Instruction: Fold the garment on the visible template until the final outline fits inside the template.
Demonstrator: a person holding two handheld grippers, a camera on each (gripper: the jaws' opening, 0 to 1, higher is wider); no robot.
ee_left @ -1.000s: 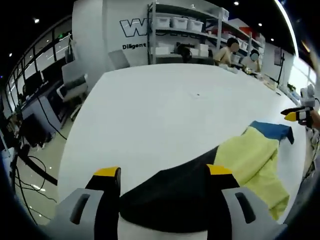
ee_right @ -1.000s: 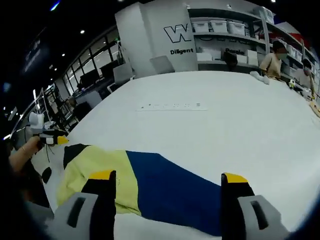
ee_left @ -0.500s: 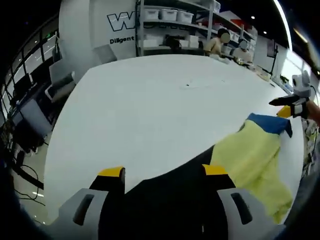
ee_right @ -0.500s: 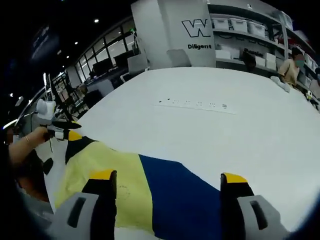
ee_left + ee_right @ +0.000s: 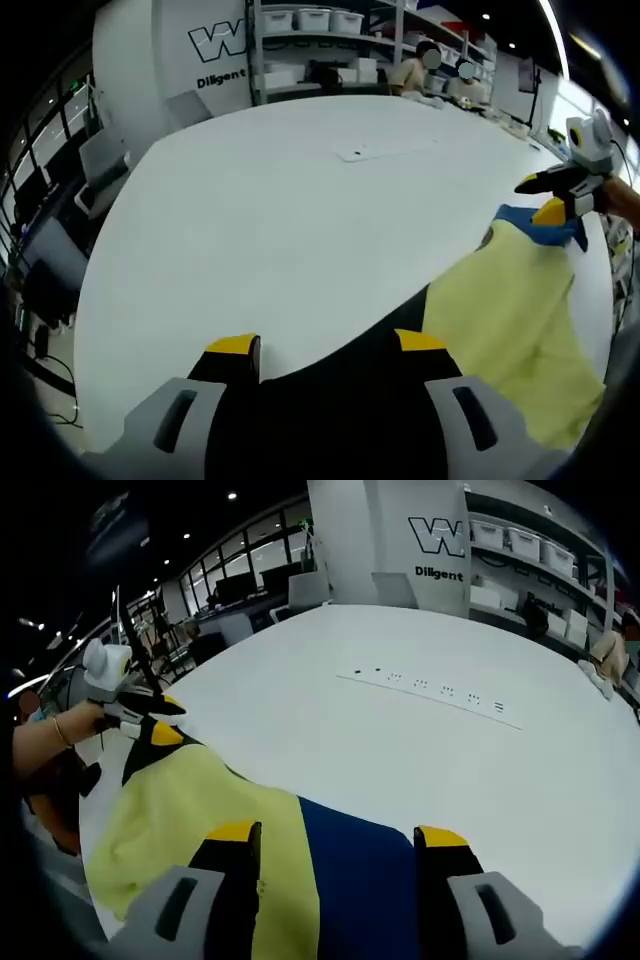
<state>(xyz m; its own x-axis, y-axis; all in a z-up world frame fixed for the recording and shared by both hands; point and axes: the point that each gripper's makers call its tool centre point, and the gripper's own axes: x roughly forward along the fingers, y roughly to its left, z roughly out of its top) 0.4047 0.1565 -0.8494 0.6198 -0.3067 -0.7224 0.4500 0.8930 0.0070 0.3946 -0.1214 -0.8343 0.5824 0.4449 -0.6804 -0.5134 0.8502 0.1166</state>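
Left gripper [image 5: 322, 352]: grey moulded jaw bodies, each with a dark oblong slot, black inner faces, yellow caps on the tips. Right gripper [image 5: 338, 840]: same build, grey shells, slotted, black inner faces, yellow tips. Seen from the opposite view, each gripper has yellow tips and black jaws. Person's left wrist [image 5: 58, 730] wears a thin gold bangle.

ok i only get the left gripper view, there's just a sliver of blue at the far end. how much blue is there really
observer: a lot. In the right gripper view the blue panel is broad and meets the yellow panel along a straight seam.
operator: right tongs shut on it
observer: no, the right tongs stand open with that seam between the jaws.
operator: and my left one from there
observer: the left tongs sit at the garment's black corner, held by a hand.
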